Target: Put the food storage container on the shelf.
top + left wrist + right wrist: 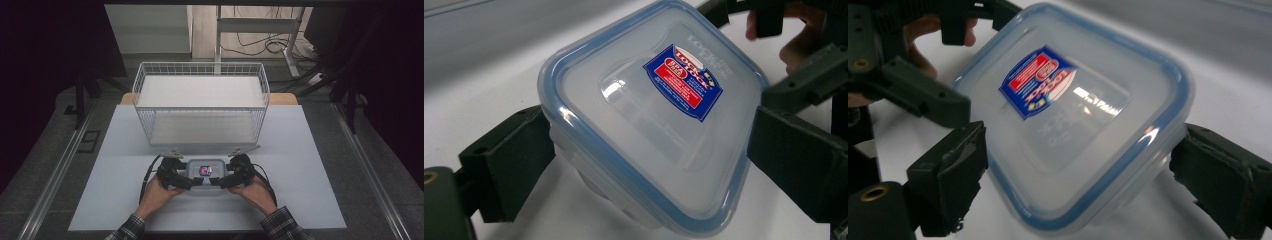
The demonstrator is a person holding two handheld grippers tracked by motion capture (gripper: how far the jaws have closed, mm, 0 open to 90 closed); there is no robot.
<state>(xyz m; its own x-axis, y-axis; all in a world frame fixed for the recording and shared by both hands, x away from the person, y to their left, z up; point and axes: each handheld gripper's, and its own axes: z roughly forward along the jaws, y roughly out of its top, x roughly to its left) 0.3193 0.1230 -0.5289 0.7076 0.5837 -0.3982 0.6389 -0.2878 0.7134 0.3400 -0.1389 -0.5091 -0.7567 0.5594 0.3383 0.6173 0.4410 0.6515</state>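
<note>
The clear plastic food container with a blue-rimmed lid (644, 125) carries two markings.

1. Embossed lettering: raised characters near one corner of the lid, seen in the left gripper view, read "LOCK", with more raised lettering beside them that is too faint to make out.

2. Printed sticker: a blue and red label (683, 82) sits on top of the lid, off centre. It bears a red oval logo and yellow lettering that appears to read "LOCK & LOCK". The white small print on its red panel is too small to read. The right gripper view shows the label (1038, 80) blurred.
</note>
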